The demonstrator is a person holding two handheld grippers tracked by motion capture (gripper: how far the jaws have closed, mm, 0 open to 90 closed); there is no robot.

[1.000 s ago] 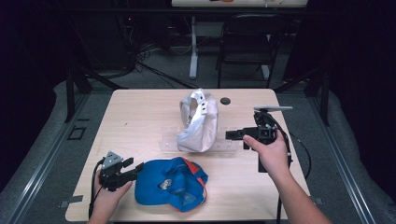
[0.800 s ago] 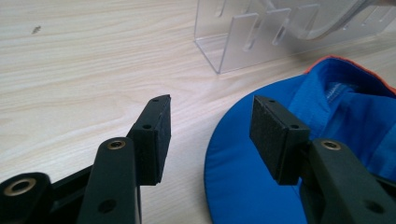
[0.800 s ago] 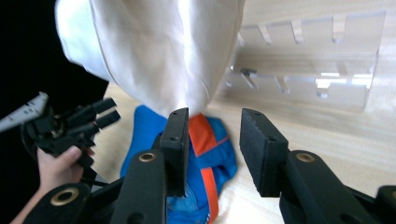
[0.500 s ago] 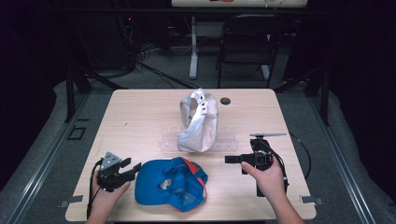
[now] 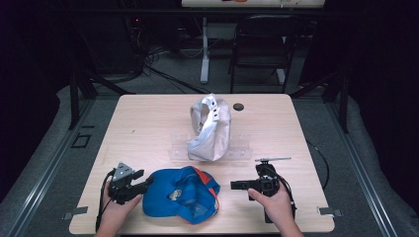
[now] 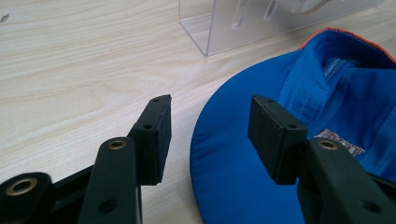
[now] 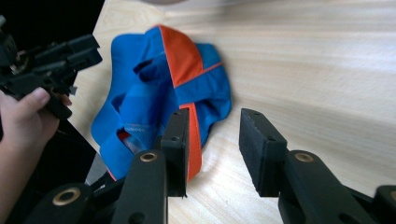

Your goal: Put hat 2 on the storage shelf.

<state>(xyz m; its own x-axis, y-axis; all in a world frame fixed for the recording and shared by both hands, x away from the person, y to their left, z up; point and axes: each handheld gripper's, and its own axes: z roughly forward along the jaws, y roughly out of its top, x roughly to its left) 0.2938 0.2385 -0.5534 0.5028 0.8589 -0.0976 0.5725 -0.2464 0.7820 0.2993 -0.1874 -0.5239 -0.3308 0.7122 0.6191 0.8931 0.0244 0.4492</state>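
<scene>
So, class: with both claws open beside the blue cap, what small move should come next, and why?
Probably ease the left claw forward and shut it on the blue cap: its open jaws already straddle the brim's edge, while the right claw sits open just off the cap's far side.

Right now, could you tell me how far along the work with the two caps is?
Looks done: the white cap sits on the clear stand. In hand: the blue cap lies upside down on the table, the open left gripper at its brim and the open right gripper facing it. Left: gripping and lifting it.
</scene>
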